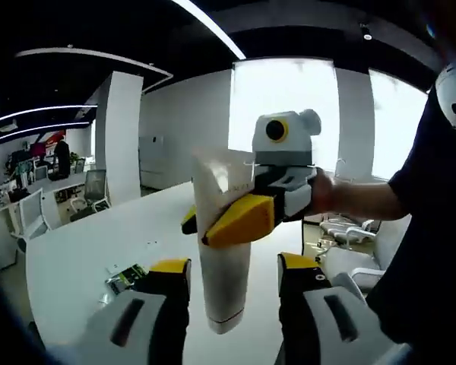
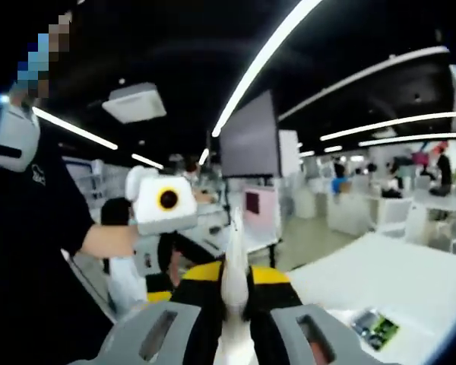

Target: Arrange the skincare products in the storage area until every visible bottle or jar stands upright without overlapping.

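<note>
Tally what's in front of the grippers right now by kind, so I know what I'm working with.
White squeeze tube, held in the air by the right gripper: 1
Small green-and-black packet lying on the white table: 1
Grippers, counting the left gripper, open around the tube's lower end: 2
Total: 4

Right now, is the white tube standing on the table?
No, the white tube hangs in the air, clamped by the right hand-held gripper above the table.

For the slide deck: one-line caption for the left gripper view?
Right gripper holds a white tube above the white table, between the left gripper's open jaws.
</note>
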Tool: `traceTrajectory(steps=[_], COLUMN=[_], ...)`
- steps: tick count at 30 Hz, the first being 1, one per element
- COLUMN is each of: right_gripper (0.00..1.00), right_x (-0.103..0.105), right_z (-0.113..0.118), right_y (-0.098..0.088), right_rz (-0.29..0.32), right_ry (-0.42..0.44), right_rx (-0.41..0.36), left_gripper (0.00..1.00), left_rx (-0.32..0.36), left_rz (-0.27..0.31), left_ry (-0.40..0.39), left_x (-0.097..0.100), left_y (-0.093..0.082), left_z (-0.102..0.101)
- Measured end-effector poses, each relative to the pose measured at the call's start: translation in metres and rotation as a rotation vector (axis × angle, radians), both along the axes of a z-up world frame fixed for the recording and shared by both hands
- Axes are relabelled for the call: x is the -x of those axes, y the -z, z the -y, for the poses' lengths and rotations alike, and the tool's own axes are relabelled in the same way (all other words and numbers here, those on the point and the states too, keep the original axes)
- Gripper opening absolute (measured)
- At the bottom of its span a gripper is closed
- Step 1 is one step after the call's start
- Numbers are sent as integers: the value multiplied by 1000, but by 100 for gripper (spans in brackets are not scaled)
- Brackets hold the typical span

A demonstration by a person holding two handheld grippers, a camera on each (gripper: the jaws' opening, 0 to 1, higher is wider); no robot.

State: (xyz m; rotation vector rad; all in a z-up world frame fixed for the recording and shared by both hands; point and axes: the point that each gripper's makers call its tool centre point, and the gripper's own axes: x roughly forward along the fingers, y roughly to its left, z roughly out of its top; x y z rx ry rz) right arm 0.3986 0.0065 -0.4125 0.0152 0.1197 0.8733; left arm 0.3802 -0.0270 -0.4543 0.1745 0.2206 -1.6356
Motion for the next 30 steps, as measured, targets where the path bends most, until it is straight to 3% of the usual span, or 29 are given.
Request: traceTrajectory(steps=[3,6,7,11,15,17,19,21,23,26,30], right_gripper=[4,4,4,4,4,4,5,6,8,11,12], right_x=[10,18,20,21,19,16,13,7,-1,-14,-19], right_z=[0,-1,0,3,6,7,6,8,12,14,12], right_y=[-1,-2,-2,1,7,10,12,12,9,9,11], right_rz=[4,0,-6,-14,-32,-38,-38,-40,-9,-13,2], right_ry=[-72,-143,-159,-195,-208,-201,-199,-178,-141,-71,-63], right_rx=[8,7,-3,8,12,17,27,18,15,-7,-8], left_gripper=[45,43,43,37,26,26,25,25,24,22,22], left_rx=[-33,30,40,120,120,123,129,130,165,218,221], left_rz=[-15,-100,-92,-157,-157,-181,-153,-165,-176,-222,-217], left_ry=[57,125,121,163,148,143,145,140,127,105,104], left_x=[5,16,14,22,16,12,10,5,-1,-11,-16], left_y=[11,6,5,-4,6,7,8,9,6,4,7], left_z=[5,12,13,21,23,24,24,23,22,21,17])
